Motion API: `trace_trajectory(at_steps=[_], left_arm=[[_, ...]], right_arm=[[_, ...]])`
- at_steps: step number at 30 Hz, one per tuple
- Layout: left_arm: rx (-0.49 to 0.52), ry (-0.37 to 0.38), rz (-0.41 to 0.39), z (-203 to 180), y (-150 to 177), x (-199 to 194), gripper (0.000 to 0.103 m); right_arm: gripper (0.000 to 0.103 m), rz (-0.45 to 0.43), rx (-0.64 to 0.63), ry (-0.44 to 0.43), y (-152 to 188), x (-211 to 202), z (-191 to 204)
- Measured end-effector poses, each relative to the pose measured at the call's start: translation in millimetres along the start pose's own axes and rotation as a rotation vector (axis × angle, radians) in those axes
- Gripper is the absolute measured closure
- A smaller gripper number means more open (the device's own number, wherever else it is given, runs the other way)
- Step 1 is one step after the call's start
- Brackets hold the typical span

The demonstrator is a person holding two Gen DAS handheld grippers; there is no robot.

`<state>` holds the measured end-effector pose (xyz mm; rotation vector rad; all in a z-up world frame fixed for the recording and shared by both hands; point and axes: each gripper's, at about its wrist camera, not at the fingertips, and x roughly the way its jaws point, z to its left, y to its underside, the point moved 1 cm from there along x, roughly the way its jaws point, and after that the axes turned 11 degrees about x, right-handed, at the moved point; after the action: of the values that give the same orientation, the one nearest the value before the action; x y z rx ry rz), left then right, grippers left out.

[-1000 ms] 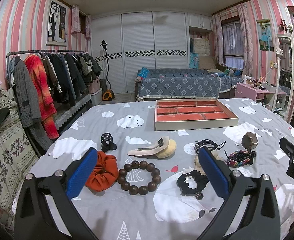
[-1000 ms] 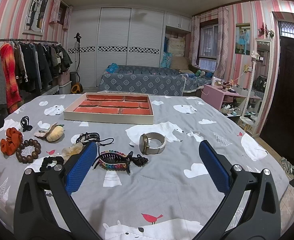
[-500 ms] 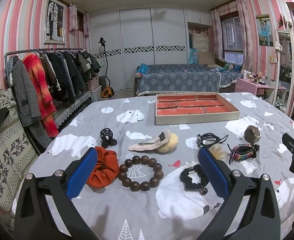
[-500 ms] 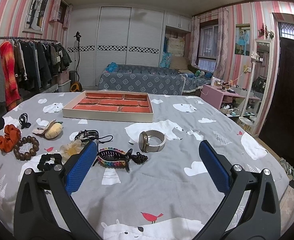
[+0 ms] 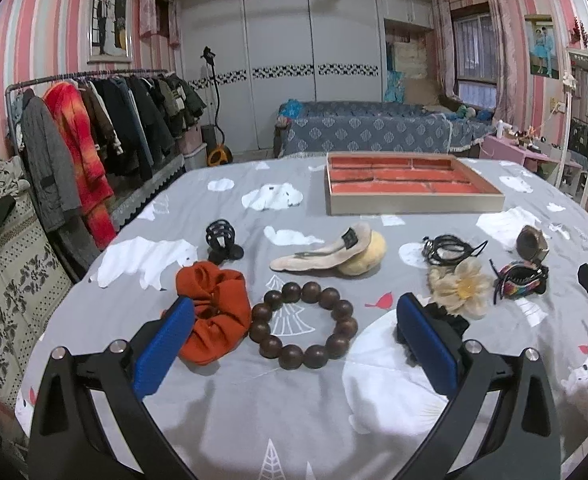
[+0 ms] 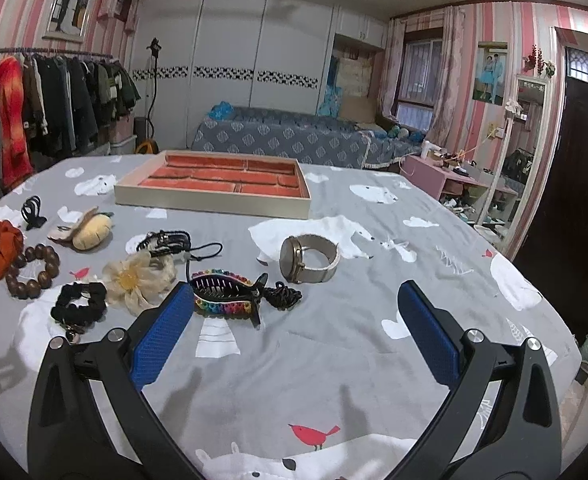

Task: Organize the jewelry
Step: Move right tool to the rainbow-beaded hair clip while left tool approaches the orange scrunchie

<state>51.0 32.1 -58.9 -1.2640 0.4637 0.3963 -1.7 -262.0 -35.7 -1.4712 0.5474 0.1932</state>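
Observation:
A beige tray with orange velvet compartments (image 5: 413, 204) (image 6: 214, 202) lies at the far middle of the grey bedspread. In front of my open left gripper (image 5: 294, 312) lies a dark wooden bead bracelet (image 5: 303, 326), flanked by an orange scrunchie (image 5: 214, 312) and a cream flower clip (image 5: 459, 290). A black claw clip (image 5: 221, 238), a beige hair clip with a yellow pom (image 5: 333, 254) and black cords (image 5: 449, 248) lie further off. My open right gripper (image 6: 294, 304) hovers near a rainbow claw clip (image 6: 224, 294) and a watch (image 6: 307, 258). A black scrunchie (image 6: 80, 306) lies left.
A clothes rack with coats (image 5: 94, 136) stands along the bed's left side. A sofa with a blue cover (image 5: 365, 130) stands beyond the bed, a pink side table (image 6: 445, 178) and a dark door (image 6: 573, 200) to the right. The bed edge drops off on the right.
Both grippers have moved forward and lower toward the items. The bead bracelet now sits between the left fingers' line; the rainbow clip is closer to the right gripper's left finger.

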Motion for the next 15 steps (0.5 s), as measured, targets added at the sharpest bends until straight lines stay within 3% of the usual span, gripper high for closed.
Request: trace_trajectory(at_steps=[11,15], left_arm=[[0.036,0.056,0.083,1.6,0.9,37.2,0.004],[0.033,0.101,0.15,4.4,3.9,57.2,0.004]], right_arm=[[0.004,0.117,0.025,0.013,1.1,34.1,17.3],[0.004,0.166,0.007,0.023,1.7,47.7,28.8]])
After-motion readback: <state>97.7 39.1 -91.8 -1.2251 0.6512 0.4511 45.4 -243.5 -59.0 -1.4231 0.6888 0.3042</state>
